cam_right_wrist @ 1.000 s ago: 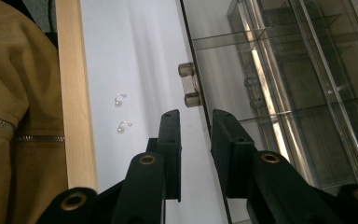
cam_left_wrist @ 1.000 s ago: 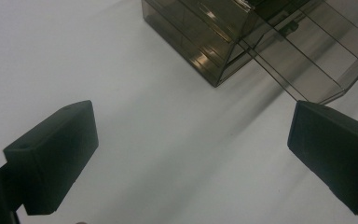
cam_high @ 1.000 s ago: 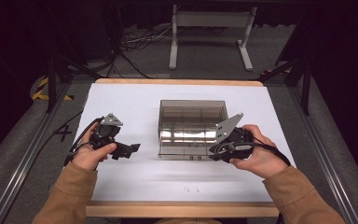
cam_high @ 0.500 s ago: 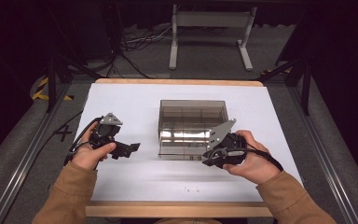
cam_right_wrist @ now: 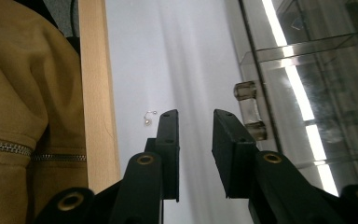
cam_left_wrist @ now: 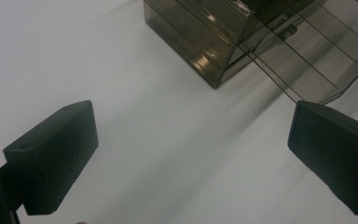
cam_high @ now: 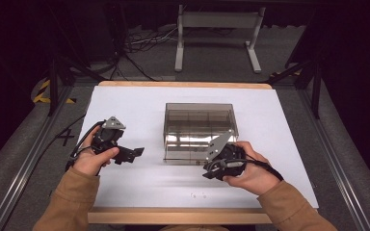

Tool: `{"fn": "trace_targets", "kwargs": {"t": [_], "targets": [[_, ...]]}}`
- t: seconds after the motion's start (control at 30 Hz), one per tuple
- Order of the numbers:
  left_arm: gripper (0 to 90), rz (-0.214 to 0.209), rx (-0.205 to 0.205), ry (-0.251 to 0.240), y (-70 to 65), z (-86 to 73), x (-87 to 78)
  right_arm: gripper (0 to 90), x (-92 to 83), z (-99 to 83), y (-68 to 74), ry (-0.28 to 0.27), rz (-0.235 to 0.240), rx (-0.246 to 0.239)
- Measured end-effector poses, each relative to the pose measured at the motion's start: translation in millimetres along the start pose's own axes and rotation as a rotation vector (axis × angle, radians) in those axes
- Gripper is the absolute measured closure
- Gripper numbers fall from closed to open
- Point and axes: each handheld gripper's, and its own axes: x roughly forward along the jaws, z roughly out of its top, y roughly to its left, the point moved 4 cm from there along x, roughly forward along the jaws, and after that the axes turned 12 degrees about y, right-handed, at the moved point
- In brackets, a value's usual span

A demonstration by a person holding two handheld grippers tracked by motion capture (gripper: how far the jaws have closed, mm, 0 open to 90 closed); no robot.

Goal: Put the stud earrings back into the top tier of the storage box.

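The smoked, see-through plastic box [cam_high: 200, 132] is glossy and throws back light strips, the table top [cam_high: 139, 103] is smooth matt white with a bare pale wood edge [cam_high: 183, 215], the gripper pads [cam_left_wrist: 51, 156] are matt black, and the sleeve [cam_high: 70, 202] is tan cloth.

A white-topped table [cam_high: 125, 103] with a wooden edge fills the centre; grey carpet [cam_high: 212, 62], cables [cam_high: 139, 43] and a metal stand [cam_high: 217, 21] lie beyond, in darkness.
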Motion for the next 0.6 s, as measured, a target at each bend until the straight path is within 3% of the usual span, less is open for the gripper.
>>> {"fn": "trace_targets", "kwargs": {"t": [0.6], "targets": [[2.2, -0.004, 0.001, 0.003, -1.0, -0.2, 0.2, 72.0, 35.6, -5.8, 14.2, 0.081, 0.049, -0.006]]}}
